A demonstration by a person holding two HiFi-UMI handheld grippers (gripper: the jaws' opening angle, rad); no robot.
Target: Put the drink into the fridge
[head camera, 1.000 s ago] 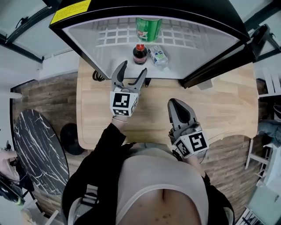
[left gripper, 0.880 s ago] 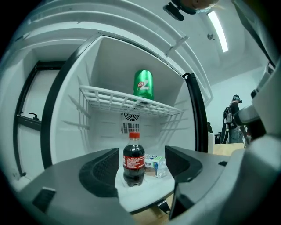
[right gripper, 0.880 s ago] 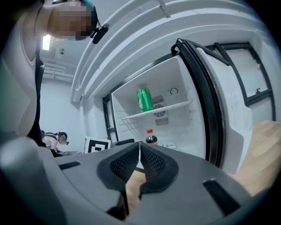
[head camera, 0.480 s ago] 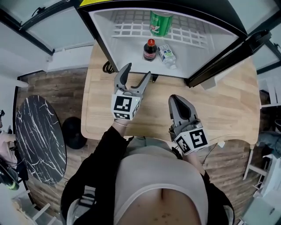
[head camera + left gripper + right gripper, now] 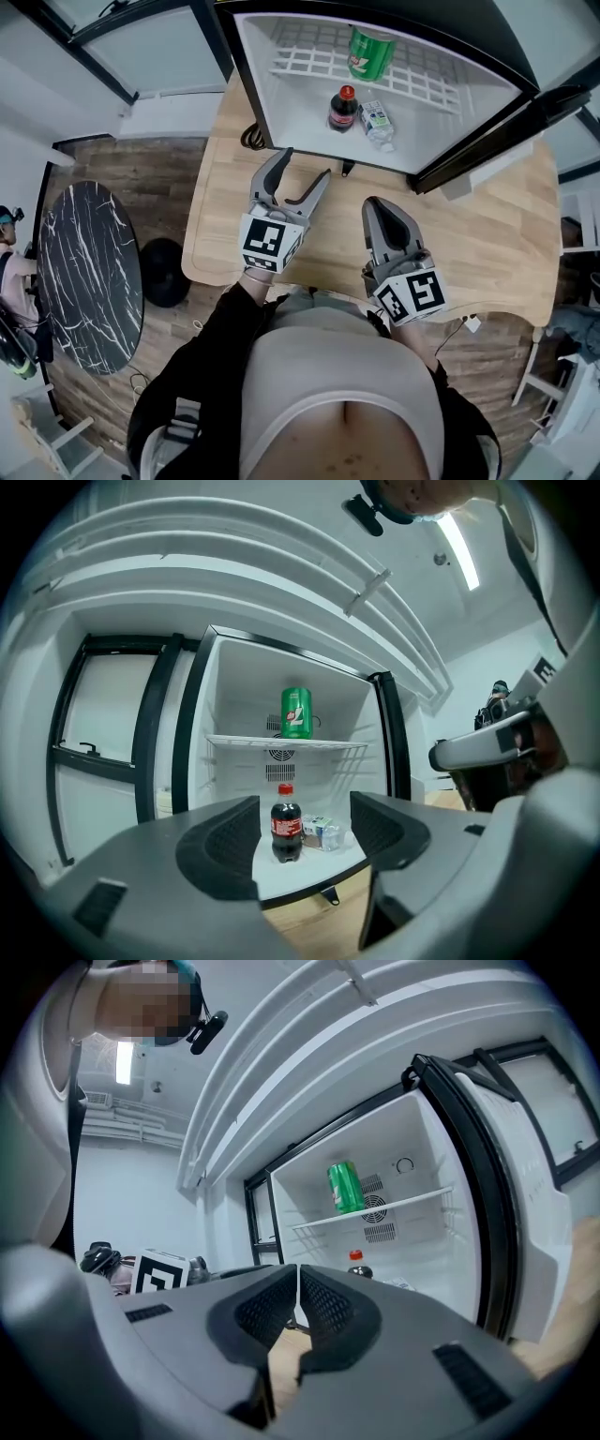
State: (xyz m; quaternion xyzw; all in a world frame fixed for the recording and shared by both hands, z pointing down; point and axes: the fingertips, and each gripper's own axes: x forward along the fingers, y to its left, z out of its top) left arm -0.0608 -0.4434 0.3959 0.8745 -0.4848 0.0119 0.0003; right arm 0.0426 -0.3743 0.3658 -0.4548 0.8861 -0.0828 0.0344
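Two hand-held grippers hover over the wooden tabletop near the open fridge: the left hand-held gripper is released, its jaws spread wide with nothing between them, and the right hand-held gripper is clenched, jaws pressed together on nothing. Three drinks sit inside the fridge: one green can upright on the single white wire shelf at the far side, one cola bottle upright on the fridge floor nearer the opening, and one small clear bottle lying just right of it
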